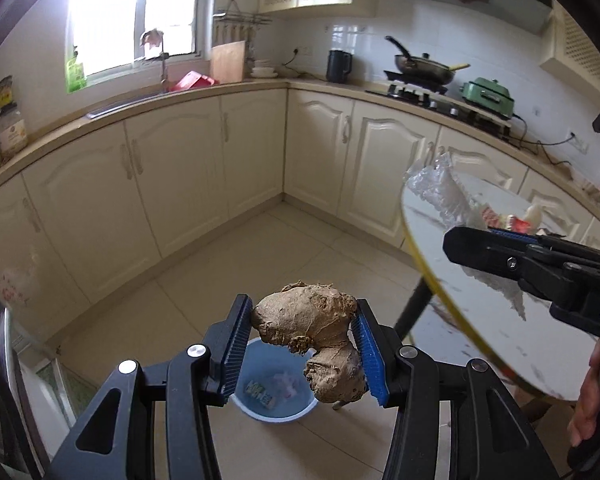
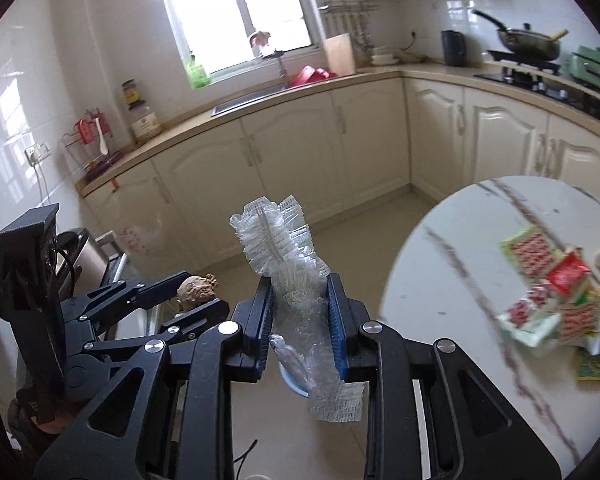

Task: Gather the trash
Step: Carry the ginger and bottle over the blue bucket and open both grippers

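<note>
The left gripper has its jaws partly closed on a knobbly brown ginger root, the blue ribbed pads pressing it from both sides. The root is held in the air above the tiled floor, and straight below it stands a blue bin with a few bits of packaging lying inside.

The right gripper has its jaws drawn in fairly narrow around a crumpled clear plastic wrapper. The wrapper stands upright between the pads, its frilled top sticking out above the fingertips and its lower end hanging below them. In the left wrist view this same gripper shows from the side, over the edge of the round marble bench, with the plastic rising from it.

On the bench lies a heap of red and green snack wrappers, near the far edge, well apart from both grippers. In the right wrist view the left gripper sits just to the side, the ginger showing between its fingers.
</note>
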The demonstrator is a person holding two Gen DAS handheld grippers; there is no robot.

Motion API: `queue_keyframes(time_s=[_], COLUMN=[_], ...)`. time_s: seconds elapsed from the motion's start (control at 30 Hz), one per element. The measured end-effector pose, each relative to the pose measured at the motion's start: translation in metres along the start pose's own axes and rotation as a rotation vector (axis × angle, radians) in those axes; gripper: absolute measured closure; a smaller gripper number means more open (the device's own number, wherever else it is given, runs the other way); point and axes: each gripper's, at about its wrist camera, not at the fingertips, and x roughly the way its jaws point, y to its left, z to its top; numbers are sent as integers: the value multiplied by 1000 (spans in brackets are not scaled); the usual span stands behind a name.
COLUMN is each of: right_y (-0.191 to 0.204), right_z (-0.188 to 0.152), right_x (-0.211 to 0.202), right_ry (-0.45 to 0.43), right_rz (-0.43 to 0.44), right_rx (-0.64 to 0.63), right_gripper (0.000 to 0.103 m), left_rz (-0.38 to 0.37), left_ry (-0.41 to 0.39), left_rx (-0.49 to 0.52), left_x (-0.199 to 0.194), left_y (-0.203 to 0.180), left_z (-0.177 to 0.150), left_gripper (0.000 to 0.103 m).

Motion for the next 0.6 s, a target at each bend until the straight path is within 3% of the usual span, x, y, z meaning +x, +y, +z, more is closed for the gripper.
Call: queue_keyframes(time_s=[0.13, 0.23, 0.47, 0.6], right_y=[21, 20, -31, -57], right_z=[-12, -29, -86, -108], right_x=[85, 150, 275, 323], right_ry=[102, 185, 377, 438], right_rz=[36, 12, -51, -55], right_rx=[15, 33, 139, 199], right_gripper=[79, 79, 78, 76], left_rz=[49, 62, 25, 6], left_ry=[74, 160, 363, 412], left_rx=[-68, -106, -133, -143], left_x=[36, 78, 188, 227], left_y=[49, 77, 103, 111], left_z=[-22, -44, -97, -112], left_gripper=[56, 56, 56, 56])
